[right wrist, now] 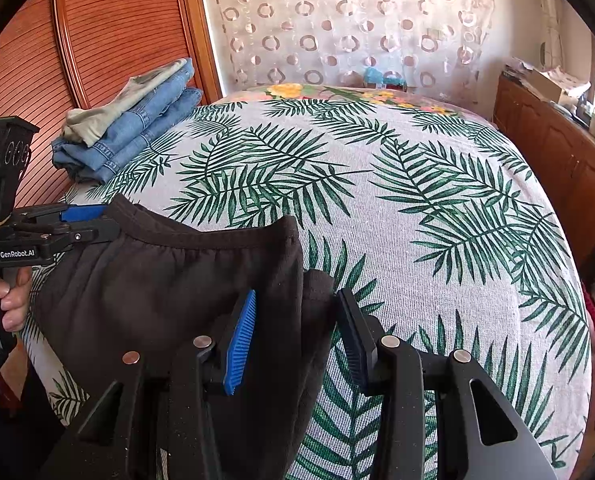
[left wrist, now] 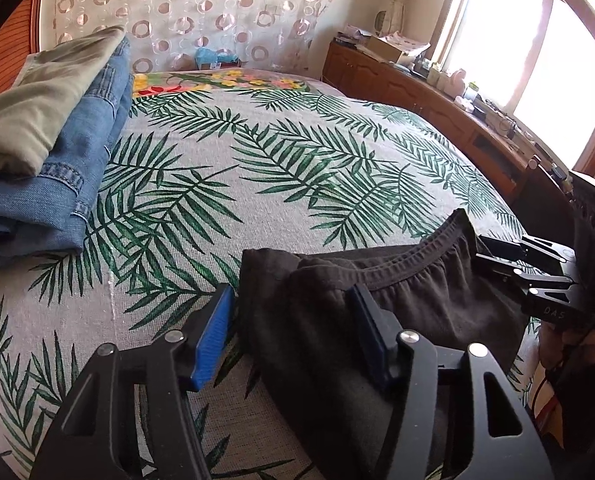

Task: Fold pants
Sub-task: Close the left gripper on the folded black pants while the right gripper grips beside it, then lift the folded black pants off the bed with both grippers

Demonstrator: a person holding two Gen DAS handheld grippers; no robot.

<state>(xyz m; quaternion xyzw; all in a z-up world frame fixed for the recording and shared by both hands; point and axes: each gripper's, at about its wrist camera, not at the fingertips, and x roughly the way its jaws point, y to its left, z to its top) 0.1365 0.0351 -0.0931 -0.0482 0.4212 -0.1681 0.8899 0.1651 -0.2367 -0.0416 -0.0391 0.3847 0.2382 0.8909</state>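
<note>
Pants (left wrist: 377, 312), dark brown with a ribbed elastic waistband, are being held bunched up just above the near edge of the bed (left wrist: 281, 184), stretched between two grippers. At one corner of the waistband, the left gripper (left wrist: 291, 330) is seen with its jaws spread apart, fabric lying between the blue pads (left wrist: 217, 332) but not being pinched by them in its own view; from the right wrist camera the same tool (right wrist: 97, 220) is seen side-on at the waistband's far corner, and whether cloth is being clamped there cannot be told. At the other corner, the right gripper (right wrist: 297, 336) is likewise being kept wide, a fold of the dark cloth hanging between its pads (right wrist: 241, 340) without being squeezed. A palm-leaf bedspread (right wrist: 417, 200) is being shown beneath everything. Further back, near the wooden headboard (right wrist: 109, 28), folded jeans (left wrist: 57, 184) are being topped by a folded olive garment (left wrist: 37, 112). Beyond the bed, a ring-patterned curtain (left wrist: 217, 12) and a cluttered wooden cabinet (left wrist: 417, 92) under a bright window (left wrist: 537, 52) are being caught.
</note>
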